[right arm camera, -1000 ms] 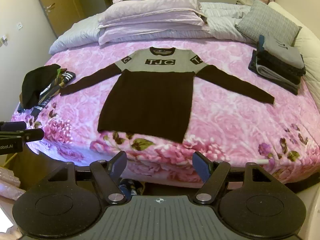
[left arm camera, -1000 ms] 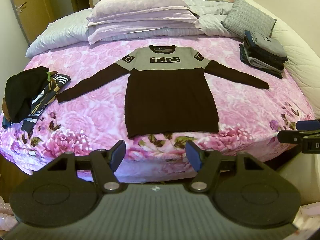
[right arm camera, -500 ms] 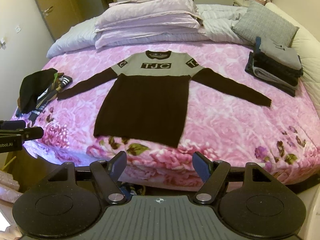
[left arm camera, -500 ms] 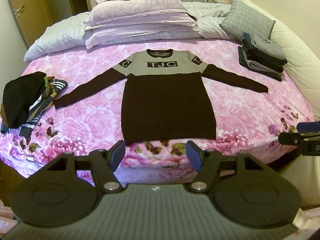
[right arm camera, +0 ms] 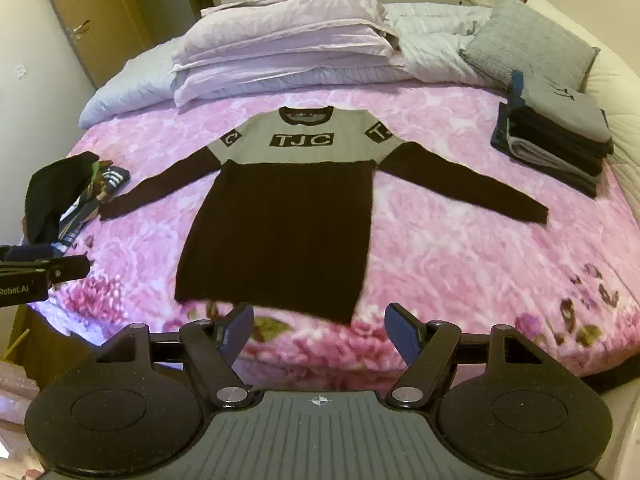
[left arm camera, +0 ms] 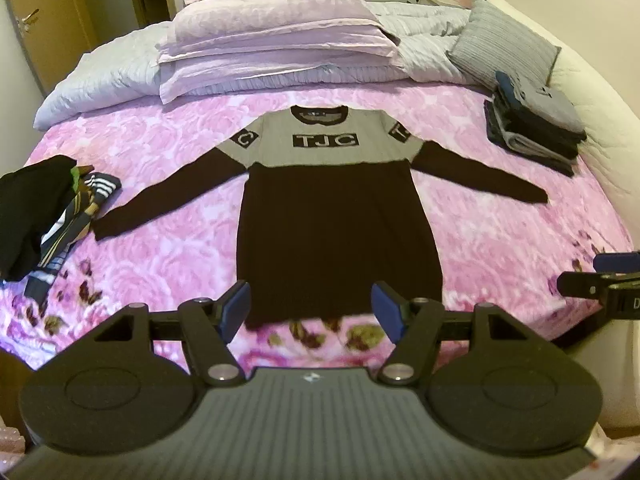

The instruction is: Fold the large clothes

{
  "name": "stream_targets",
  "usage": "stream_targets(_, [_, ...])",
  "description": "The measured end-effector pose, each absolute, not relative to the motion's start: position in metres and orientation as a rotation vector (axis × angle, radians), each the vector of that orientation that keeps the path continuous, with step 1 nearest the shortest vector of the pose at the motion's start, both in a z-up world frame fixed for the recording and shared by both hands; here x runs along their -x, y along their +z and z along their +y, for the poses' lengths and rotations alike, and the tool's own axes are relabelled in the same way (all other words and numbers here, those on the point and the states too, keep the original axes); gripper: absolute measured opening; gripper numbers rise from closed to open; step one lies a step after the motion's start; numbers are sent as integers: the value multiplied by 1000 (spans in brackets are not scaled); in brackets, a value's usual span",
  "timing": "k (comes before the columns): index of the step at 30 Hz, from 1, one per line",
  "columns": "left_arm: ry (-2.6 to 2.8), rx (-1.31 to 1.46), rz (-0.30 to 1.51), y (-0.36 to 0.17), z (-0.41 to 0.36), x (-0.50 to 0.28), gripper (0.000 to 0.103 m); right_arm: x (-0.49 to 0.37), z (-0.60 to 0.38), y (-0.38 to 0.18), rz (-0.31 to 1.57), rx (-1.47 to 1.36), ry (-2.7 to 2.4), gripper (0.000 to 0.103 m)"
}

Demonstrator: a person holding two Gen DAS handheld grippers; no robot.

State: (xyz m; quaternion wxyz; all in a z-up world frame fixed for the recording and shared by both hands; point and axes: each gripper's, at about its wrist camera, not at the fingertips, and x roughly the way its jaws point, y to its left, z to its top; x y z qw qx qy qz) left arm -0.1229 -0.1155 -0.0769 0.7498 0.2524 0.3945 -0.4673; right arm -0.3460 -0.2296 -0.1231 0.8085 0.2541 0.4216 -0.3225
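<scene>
Left wrist view: left gripper (left arm camera: 311, 307) released, empty, just above hem of sweater (left arm camera: 336, 236) (spread flat, sleeves out, mid-bed).

Right wrist view: right gripper (right arm camera: 320, 330) released, empty, just short of sweater's (right arm camera: 276, 232) hem.

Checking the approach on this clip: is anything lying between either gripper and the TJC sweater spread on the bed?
Nothing visible does. The sweater lies flat on the pink bedspread; both the left gripper and right gripper are open, with bare bedspread before its hem. The unfolded pile and folded stack sit off to the sides.
</scene>
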Motion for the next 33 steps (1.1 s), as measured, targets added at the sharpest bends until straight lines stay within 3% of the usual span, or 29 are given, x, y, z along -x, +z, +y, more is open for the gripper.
stream_targets(15, [-1009, -512, 858, -69, -218, -35, 63, 208, -326, -117, 883, -563, -746, 70])
stream_targets(27, [-852, -590, 965, -159, -272, -185, 63, 143, -395, -141, 940, -612, -876, 70])
stream_targets(33, [-774, -554, 988, -181, -259, -244, 63, 144, -414, -134, 781, -576, -949, 70])
